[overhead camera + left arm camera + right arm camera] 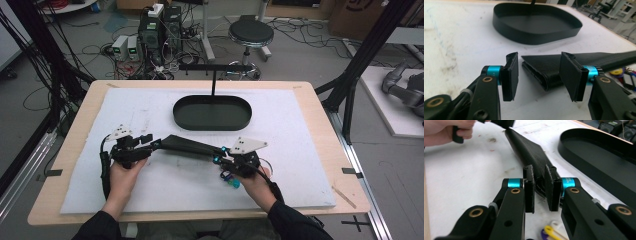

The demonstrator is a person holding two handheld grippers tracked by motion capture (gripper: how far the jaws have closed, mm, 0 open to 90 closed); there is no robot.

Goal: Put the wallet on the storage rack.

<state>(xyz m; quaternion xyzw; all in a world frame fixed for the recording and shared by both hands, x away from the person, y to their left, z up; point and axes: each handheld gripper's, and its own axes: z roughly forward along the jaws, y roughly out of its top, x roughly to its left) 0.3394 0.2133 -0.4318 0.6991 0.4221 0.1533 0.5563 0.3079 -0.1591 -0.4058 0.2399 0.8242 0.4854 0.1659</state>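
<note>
Two hands are holding the grippers near the table's front edge; right gripper (539, 191) is clenching one end of a folded black strap (187, 145), jaws pressed against its sides; left gripper (539, 75) is sitting released, jaws spread either side of the strap's folded end, not touching it; strap is lying flat on the white mat (150, 107) between them; farther back, an oval black tray (212, 112) is sitting on the mat.
</note>
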